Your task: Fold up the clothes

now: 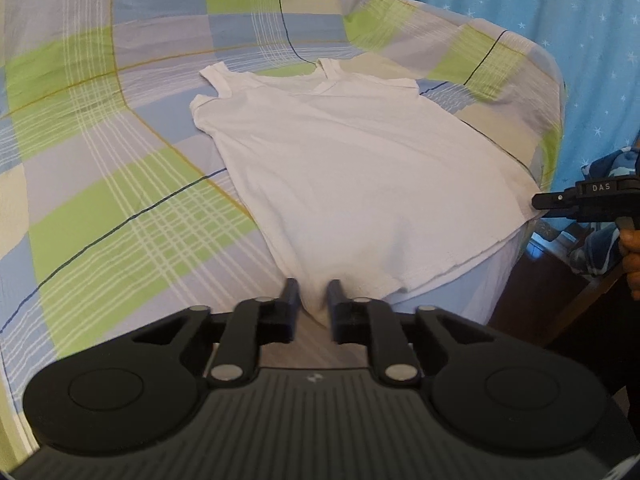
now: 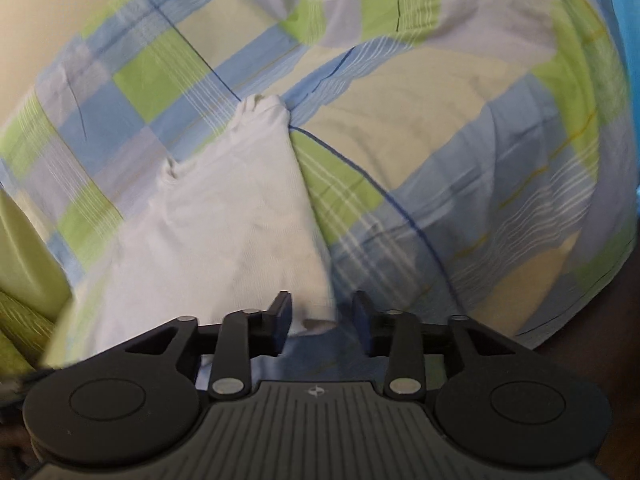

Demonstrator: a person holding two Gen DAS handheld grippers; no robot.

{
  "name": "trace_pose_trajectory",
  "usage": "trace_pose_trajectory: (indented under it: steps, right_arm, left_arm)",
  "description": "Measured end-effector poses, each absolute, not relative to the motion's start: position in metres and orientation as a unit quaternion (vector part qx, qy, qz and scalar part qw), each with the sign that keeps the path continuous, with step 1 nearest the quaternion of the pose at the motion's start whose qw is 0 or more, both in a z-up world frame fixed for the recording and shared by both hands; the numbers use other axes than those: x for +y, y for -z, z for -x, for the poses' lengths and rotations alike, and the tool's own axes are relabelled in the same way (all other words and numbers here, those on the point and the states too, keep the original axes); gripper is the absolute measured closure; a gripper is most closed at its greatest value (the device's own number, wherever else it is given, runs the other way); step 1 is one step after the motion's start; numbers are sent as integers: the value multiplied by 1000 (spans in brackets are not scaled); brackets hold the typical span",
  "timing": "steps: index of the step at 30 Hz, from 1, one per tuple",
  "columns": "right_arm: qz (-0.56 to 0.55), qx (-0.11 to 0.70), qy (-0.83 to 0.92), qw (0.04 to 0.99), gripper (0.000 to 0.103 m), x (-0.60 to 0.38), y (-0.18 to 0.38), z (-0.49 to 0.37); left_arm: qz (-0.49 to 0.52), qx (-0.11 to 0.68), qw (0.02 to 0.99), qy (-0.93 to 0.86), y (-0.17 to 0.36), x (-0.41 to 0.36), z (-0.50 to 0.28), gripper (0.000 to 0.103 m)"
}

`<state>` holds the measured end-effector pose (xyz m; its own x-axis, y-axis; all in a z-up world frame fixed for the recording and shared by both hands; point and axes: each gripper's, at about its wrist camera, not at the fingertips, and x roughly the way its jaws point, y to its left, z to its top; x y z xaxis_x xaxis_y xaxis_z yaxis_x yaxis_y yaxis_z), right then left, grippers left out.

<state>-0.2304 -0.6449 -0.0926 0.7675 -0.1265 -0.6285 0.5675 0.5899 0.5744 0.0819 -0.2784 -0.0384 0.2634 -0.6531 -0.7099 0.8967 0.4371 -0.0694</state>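
Note:
A white tank top (image 1: 352, 168) lies flat on the plaid bed sheet (image 1: 120, 200), straps at the far end and hem toward me. My left gripper (image 1: 313, 294) is at the near left hem corner, its fingers close together with a bunch of the white cloth pinched between them. In the right wrist view the tank top (image 2: 224, 232) runs away to the upper left. My right gripper (image 2: 322, 306) stands open, and the right hem corner lies between its fingers. The left wrist view shows the right gripper (image 1: 538, 202) touching that corner at the bed's edge.
The bed sheet (image 2: 440, 140) covers the whole bed and drops off at the right edge. A blue star-pattern curtain (image 1: 560, 20) hangs beyond it. A person's hand (image 1: 630, 248) holds the right gripper over a dark wooden floor (image 1: 532, 280).

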Motion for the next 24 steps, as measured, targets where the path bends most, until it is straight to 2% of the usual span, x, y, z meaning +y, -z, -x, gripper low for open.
trace_pose_trajectory:
  steps: [5,12,18,22,24]
  right_arm:
    - [-331,295,230,866,100,-636,63,241]
    - [-271,346,246,864,101,-624,65,229]
    - [-228,311,240,891,88,-643,36,211]
    - [-208,290,217,909,77,-666,19,183]
    - [-196,291,198,915,73,-671,19,145]
  left_arm:
    - [-203,329,785,485,27,-259,-78,101]
    - [-220,341,780,476,32,-252,-82,100]
    - [-253,334,788,452,13,-242,-102,94]
    - [-245,316,802,444,-3,-265,-136,93]
    - [-233,308,805,451,-8,-289,-152,87]
